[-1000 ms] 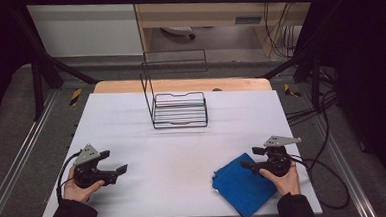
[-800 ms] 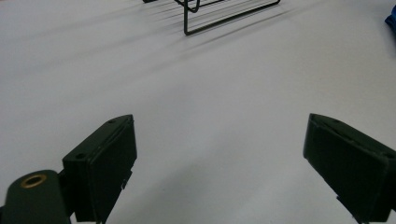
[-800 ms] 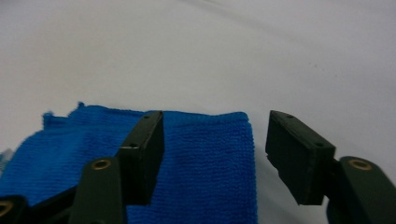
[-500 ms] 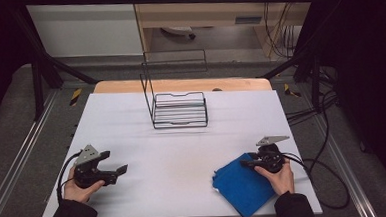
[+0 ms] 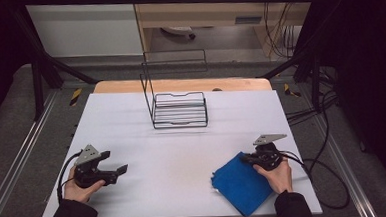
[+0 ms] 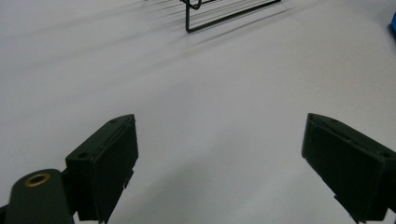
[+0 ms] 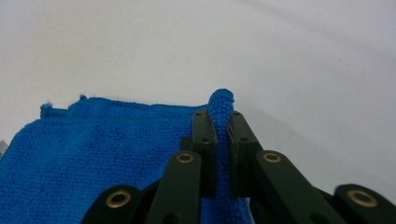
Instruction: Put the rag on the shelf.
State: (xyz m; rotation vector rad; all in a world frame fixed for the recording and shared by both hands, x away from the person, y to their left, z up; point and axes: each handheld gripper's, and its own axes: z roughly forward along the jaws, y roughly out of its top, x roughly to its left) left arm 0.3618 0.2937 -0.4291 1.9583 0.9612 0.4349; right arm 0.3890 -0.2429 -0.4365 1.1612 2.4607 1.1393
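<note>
A folded blue cloth lies on the white table near the front right. My right gripper is shut on the cloth's far corner; in the right gripper view a pinched ridge of the blue cloth sticks up between the jaws of the right gripper. At the front left of the table, my left gripper rests in a hand, open, with nothing between its jaws. Bare table lies ahead of the left gripper in its own view.
A black wire rack stands at the middle back of the table, its corner also seen as the wire rack from the left gripper. Cables trail off the right edge. A wooden strip lies behind the table.
My right gripper has dipped toward the cloth's corner and shut on it. The left gripper has stayed where it was.
</note>
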